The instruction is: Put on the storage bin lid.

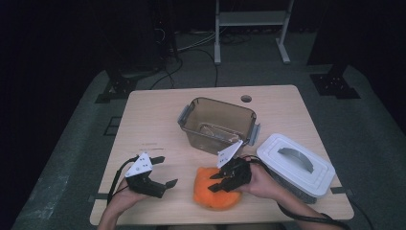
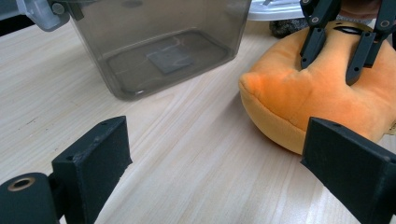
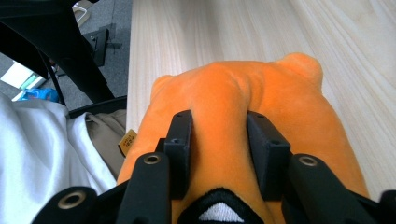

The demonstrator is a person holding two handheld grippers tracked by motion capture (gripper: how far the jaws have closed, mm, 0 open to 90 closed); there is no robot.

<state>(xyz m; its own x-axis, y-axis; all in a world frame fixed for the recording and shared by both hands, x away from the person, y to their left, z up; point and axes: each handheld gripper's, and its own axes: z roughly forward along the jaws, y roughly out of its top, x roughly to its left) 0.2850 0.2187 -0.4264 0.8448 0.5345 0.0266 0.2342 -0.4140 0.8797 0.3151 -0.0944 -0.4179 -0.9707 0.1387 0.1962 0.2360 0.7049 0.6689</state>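
Your right tool (image 1: pixel 221 180) is clenched on the orange plush toy (image 1: pixel 214 194) — in the right gripper view both jaws press into a raised fold of the fabric at the centre of the frame. The toy lies on the desk (image 1: pixel 158 120) at the lower centre of the high view, just below the smoky clear bin (image 1: pixel 218 123) and apart from it. Your left tool (image 1: pixel 165 171) sits at the lower left of that view, released, jaws spread wide and holding nothing — its own view shows bare desk between them, with the toy at the right of the frame. A white lidded container (image 1: pixel 294 165) stands at the lower right, close beside your right hand (image 1: pixel 261 182).
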